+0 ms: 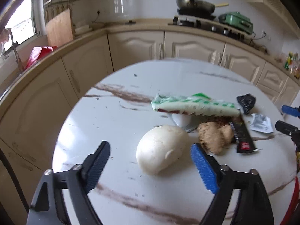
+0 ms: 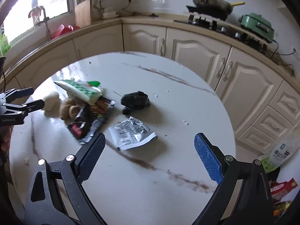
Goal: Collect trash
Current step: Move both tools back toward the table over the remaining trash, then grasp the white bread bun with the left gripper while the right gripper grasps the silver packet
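Note:
On the round marble table (image 1: 116, 112) lies a pile of trash. A white rounded lump (image 1: 161, 149) sits just ahead of my left gripper (image 1: 150, 156), whose pads stand apart on either side without touching it. Beside it lie a brown crumpled lump (image 1: 211, 136), a green-and-white wrapper (image 1: 195, 105), a black-and-red packet (image 1: 242, 137), a black crumpled bag (image 2: 136, 99) and a silver sachet (image 2: 132, 132). My right gripper (image 2: 150, 146) hangs open over the table, the silver sachet just ahead of its fingers. The left gripper (image 2: 35, 98) shows at the left edge of the right wrist view.
Cream cabinets (image 2: 196, 50) curve round behind the table. On the counter stand a wok (image 2: 212, 4) on a stove, a green appliance (image 2: 256, 25), a wooden board (image 1: 59, 29) and a red rack (image 1: 40, 53). Packaged goods (image 2: 279, 155) lie right of the table.

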